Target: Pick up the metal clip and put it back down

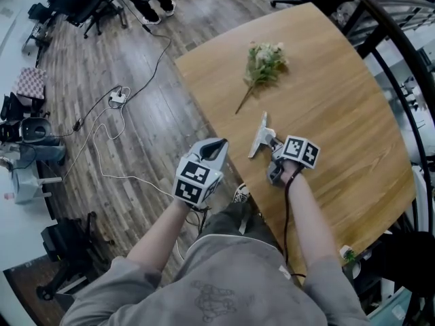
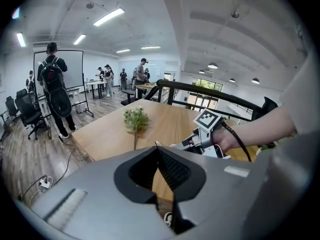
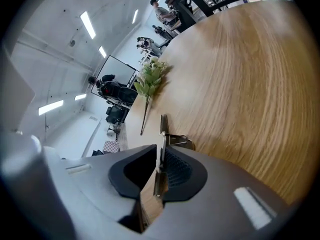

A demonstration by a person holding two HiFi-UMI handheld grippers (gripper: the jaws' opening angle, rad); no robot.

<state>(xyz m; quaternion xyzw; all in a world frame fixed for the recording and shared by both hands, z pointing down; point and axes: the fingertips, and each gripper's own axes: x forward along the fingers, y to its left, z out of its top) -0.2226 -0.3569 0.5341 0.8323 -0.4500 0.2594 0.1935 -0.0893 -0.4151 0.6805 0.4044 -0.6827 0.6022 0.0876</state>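
Floor: dark wood planks fill the left of the head view, with thin cables trailing over them to a white power strip.
Left gripper: it hangs off the table's near-left edge, above the floor, its tip aimed toward the table. It is near the clip but apart from it.
Left gripper jaws: pressed together, with nothing between them.
Metal clip: a silver clip near the table's near-left edge, just ahead of the right gripper and to the right of the left gripper. In the right gripper view it stands on edge as a thin strip running straight out from the jaws, with a wire loop at its side. Whether it touches the wood or sits just above it cannot be told.
Flower sprig: 1 pale green sprig lies flat farther out on the table, its stem pointing back toward the clip, well apart from both grippers.
Right gripper: it is over the table, marker cube facing up.
Right gripper jaws: pinching the near end of the clip.
Table: a light wooden top with rounded corners, filling the right of the head view.
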